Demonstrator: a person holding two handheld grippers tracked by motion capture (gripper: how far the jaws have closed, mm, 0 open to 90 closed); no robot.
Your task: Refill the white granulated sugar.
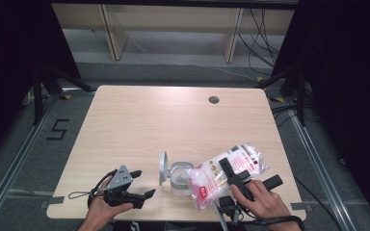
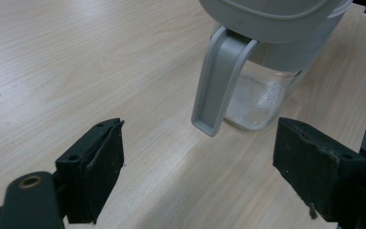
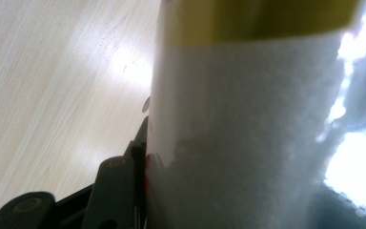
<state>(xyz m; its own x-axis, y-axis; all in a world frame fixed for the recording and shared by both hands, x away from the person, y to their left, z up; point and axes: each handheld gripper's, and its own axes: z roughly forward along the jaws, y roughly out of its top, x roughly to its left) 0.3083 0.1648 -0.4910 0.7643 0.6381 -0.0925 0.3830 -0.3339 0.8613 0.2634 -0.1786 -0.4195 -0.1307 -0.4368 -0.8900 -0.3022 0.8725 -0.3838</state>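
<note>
Bag [image 1: 226, 175] is what everything turns on here: a clear plastic pouch of white granules with red print, gripped by the right gripper [image 1: 231, 175] around its middle, jaws about half closed on it. It lies tilted, long axis running from upper right down to lower left, and the lower corner points straight at the jar [image 1: 180, 177] just to its left. Looks like that corner touches or hangs right over the jar's mouth, can't say which from the high view. Up close in the right gripper view the bag [image 3: 248, 129] is just a pale wall pressed against the one jaw I can see there.

Jar is a small clear one near the front edge of the table [image 1: 173, 120], lid [image 1: 163, 167] flipped up on its left side, a little white stuff already at the bottom as the left gripper view shows. The left gripper [image 1: 142, 185] sits left of the jar, jaws wide open with nothing between them, aimed at the jar's latch [image 2: 217, 86] but apart from it.

So my guess: pouring is in hand, the right hand is the one doing it, and the bag needs tipping further toward the jar, while the left is nearest for steadying it
</note>
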